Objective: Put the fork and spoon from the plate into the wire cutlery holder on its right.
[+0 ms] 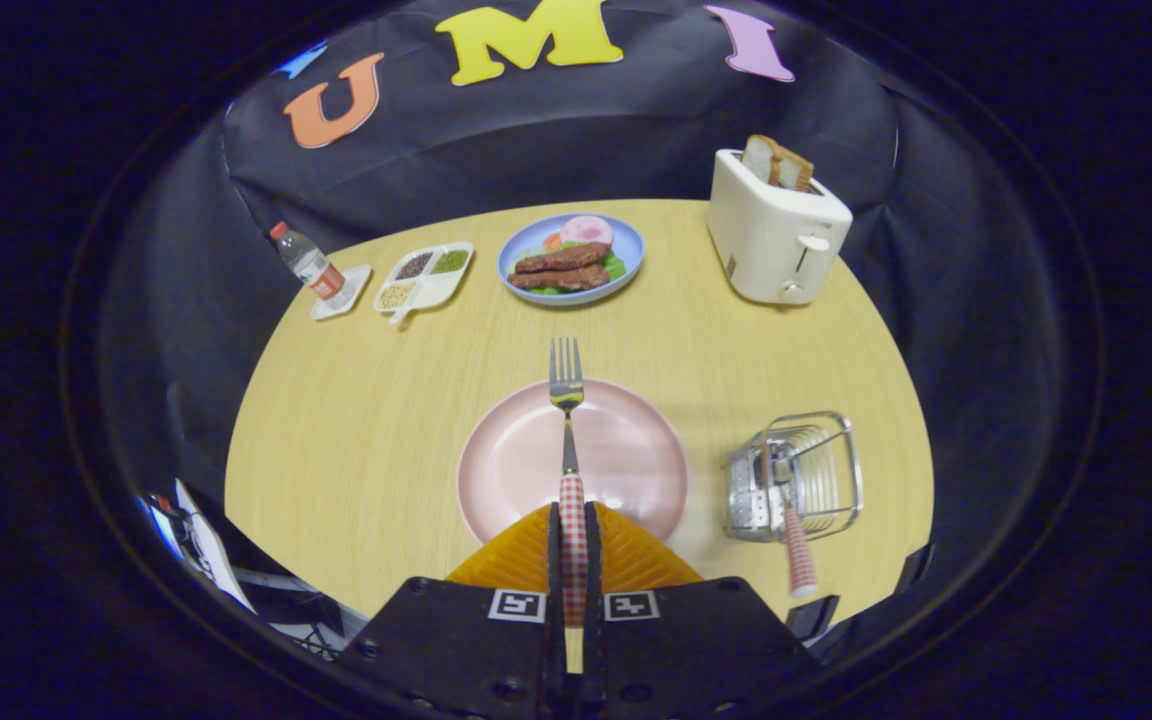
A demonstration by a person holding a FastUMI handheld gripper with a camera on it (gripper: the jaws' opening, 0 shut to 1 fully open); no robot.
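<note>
Gripper (573,540) clamped on fork (566,440) handle, tines at 12 o'clock (stiff, light, slippery); holder (796,475) at 3 o'clock.

The fork (566,420) lies over the plate (516,460), its handle between the tongs (573,525); the wire cutlery holder (796,475) stands right, the toaster (776,230) beyond.

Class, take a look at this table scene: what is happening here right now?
A handheld claw is shut on the checked handle of a fork, held out over the pink plate. To the plate's right, the wire cutlery holder already has a utensil with a matching checked handle in it, most likely the spoon. So one piece looks done and the fork is on its way. A toaster and a food plate stand beyond.
</note>
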